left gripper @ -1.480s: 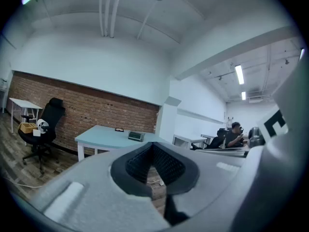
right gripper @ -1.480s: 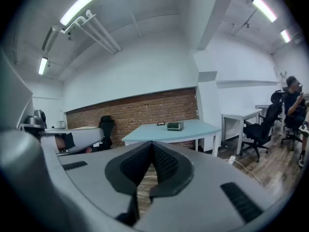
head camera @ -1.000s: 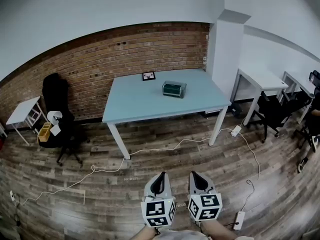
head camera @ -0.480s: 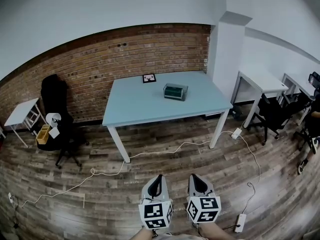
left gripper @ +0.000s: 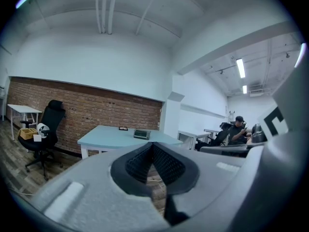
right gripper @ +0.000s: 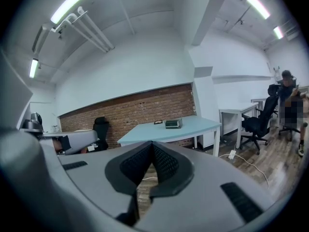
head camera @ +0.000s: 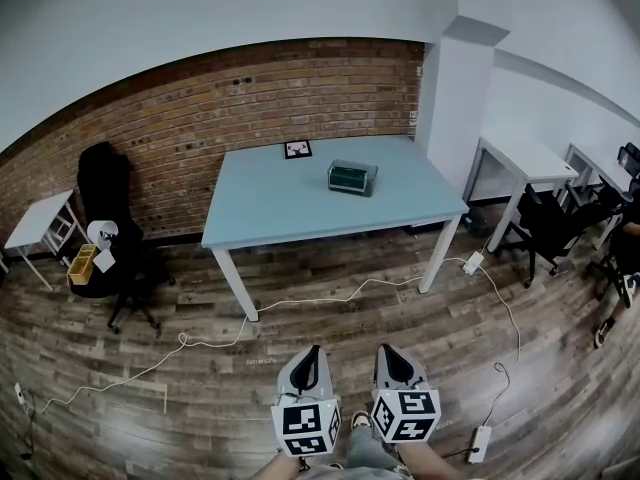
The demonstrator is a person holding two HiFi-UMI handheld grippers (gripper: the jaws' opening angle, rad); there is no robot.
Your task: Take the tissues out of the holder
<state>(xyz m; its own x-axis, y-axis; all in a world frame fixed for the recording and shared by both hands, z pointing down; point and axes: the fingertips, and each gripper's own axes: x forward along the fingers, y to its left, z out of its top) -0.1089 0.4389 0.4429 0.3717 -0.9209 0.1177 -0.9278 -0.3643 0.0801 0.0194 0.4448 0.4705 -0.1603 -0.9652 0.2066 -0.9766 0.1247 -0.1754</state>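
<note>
Well ahead of the left gripper (head camera: 316,353) and right gripper (head camera: 385,351), both clenched on nothing, find the holder (head camera: 352,177) on the table (head camera: 270,208), minding the floor cable (head camera: 330,293) between, apt to snag a foot.

- A red brick wall (head camera: 250,118) is seen at the back.
- The floor (head camera: 200,388) is laid with dark wood planks, and a white cable (head camera: 320,298) is trailed across it.
- A light blue table (head camera: 280,203) is placed near the bricks, beside a white pillar (head camera: 455,88).
- A black office chair (head camera: 100,198) is set at the left.
- Light is given by ceiling tubes (right gripper: 77,1).
</note>
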